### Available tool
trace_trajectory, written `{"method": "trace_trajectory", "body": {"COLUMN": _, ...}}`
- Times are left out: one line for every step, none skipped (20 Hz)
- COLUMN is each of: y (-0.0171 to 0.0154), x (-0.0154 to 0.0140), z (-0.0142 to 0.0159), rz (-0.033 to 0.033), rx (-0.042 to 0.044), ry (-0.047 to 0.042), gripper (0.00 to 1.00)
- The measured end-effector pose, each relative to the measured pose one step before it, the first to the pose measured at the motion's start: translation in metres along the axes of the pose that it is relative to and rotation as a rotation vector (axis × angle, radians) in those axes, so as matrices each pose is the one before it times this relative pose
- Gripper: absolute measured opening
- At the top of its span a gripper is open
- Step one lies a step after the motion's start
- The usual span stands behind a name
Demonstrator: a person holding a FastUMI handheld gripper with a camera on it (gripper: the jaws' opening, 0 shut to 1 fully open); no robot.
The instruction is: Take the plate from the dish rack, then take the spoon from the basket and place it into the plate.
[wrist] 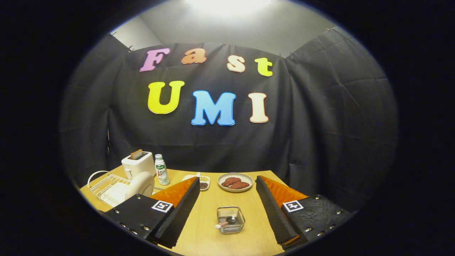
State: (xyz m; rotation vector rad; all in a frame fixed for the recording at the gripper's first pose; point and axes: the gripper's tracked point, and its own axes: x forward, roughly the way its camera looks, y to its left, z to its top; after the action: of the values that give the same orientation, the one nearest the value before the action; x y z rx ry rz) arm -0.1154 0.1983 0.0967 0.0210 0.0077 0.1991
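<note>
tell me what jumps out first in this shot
The gripper is open, its fingers spread wide over a wooden table, with a wire basket holding a spoon between them. Beyond sits a dish of brown patties; a pale plate stands in the dish rack.

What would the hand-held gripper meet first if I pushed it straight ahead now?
Probably the wire basket with the spoon, lying between the open fingers of the hand-held gripper. Beyond it sits a dish of brown food. Depth is unclear; it may pass above.
</note>
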Motion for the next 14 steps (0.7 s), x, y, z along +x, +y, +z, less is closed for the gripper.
{"method": "trace_trajectory", "body": {"y": 0.01056, "x": -0.00214, "z": 0.0026, "rz": 0.01258, "rx": -0.00242, "ry": -0.00085, "gripper": 0.97}}
{"method": "trace_trajectory", "body": {"y": 0.00779, "x": -0.00135, "z": 0.00249, "rz": 0.00433, "rx": -0.00348, "ry": 0.00144, "gripper": 0.97}}
{"method": "trace_trajectory", "body": {"y": 0.00574, "x": -0.00146, "z": 0.0003, "rz": -0.00082, "rx": -0.00398, "ry": 0.0034, "gripper": 0.97}}
{"method": "trace_trajectory", "body": {"y": 0.00602, "x": -0.00119, "z": 0.00057, "rz": 0.00466, "rx": -0.00171, "ry": 0.00382, "gripper": 0.97}}
{"method": "trace_trajectory", "body": {"y": 0.00946, "x": -0.00107, "z": 0.00175, "rz": 0.0103, "rx": 0.00105, "ry": -0.00035, "gripper": 0.97}}
{"method": "trace_trajectory", "body": {"y": 0.00876, "x": -0.0011, "z": 0.0027, "rz": 0.01261, "rx": 0.00222, "ry": -0.0011, "gripper": 0.97}}
{"method": "trace_trajectory", "body": {"y": 0.00732, "x": 0.0002, "z": 0.00085, "rz": 0.0142, "rx": 0.00221, "ry": -0.00243, "gripper": 0.97}}
{"method": "trace_trajectory", "body": {"y": 0.00735, "x": 0.00064, "z": 0.00197, "rz": 0.0128, "rx": 0.00171, "ry": -0.00156, "gripper": 0.97}}
{"method": "trace_trajectory", "body": {"y": 0.0072, "x": 0.0014, "z": -0.00001, "rz": 0.01158, "rx": -0.00007, "ry": -0.00082, "gripper": 0.97}}
{"method": "trace_trajectory", "body": {"y": 0.00608, "x": 0.00134, "z": 0.00185, "rz": 0.00867, "rx": -0.00123, "ry": 0.00053, "gripper": 0.97}}
{"method": "trace_trajectory", "body": {"y": 0.00655, "x": 0.00255, "z": 0.00001, "rz": 0.0061, "rx": -0.00017, "ry": 0.00166, "gripper": 0.97}}
{"method": "trace_trajectory", "body": {"y": 0.00544, "x": 0.00277, "z": 0.00196, "rz": 0.00219, "rx": 0.00279, "ry": 0.00213, "gripper": 0.97}}
{"method": "trace_trajectory", "body": {"y": 0.0045, "x": 0.00225, "z": 0.00134, "rz": -0.00374, "rx": 0.0049, "ry": 0.00047, "gripper": 0.97}}
{"method": "trace_trajectory", "body": {"y": 0.00377, "x": 0.00322, "z": 0.00123, "rz": -0.01002, "rx": 0.00589, "ry": 0.00266, "gripper": 0.97}}
